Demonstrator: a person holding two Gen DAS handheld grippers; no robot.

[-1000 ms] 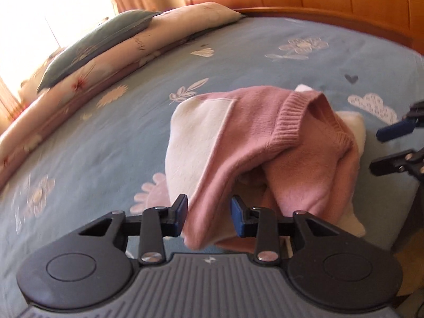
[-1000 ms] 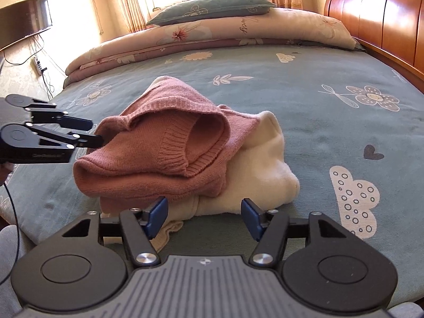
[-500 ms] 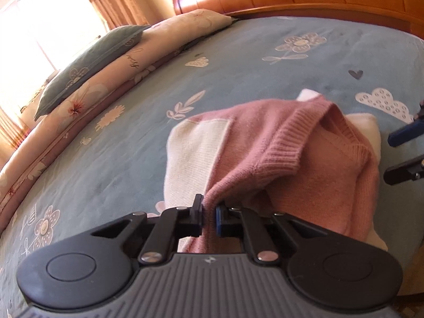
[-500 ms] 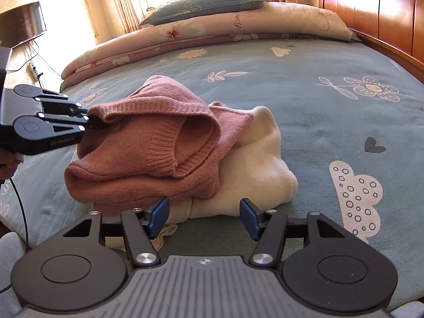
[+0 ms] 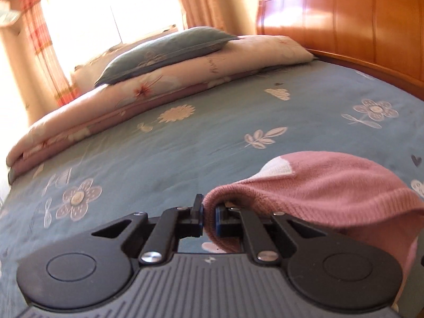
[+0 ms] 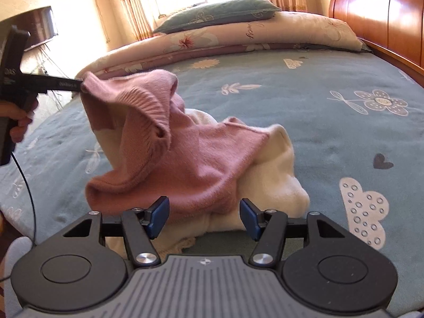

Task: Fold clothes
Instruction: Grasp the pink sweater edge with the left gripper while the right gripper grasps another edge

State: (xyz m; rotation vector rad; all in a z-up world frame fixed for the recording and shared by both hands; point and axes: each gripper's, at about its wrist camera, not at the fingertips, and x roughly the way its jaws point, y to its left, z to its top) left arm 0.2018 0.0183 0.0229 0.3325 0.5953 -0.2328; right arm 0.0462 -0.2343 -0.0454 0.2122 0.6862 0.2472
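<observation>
Since a second ago, an edge of the pink sweater [image 6: 169,143] has been pinched and drawn up and away to the left, so that part of the knit is now lifted off the bed [image 6: 331,122] where it earlier lay heaped. The left gripper [image 5: 209,218] is seen pressed together on a fold of that pink knit, which is squeezed flat between its blue pads; in the right wrist view it is held by a person's hand [image 6: 18,122] at the left edge. The right gripper [image 6: 204,217] is held spread, nothing between its jaws, just short of the near edge of the pile.

The sweater is draped half in the air and half across a cream garment [image 6: 275,185] that rests beneath it on the blue patterned bedspread, near the front edge of the bed. A ribbed band is seen hanging open in the lifted part.

The knit is judged soft, light and limp: it sags from any single point and will stretch rather than keep a shape. It is not fragile or slippery, and a firm pinch should hold. A second hold is best taken on a hem or ribbed edge opposite the left grip, so that the garment can be spread flat. Care is advised that the cream garment is not caught up with it.
</observation>
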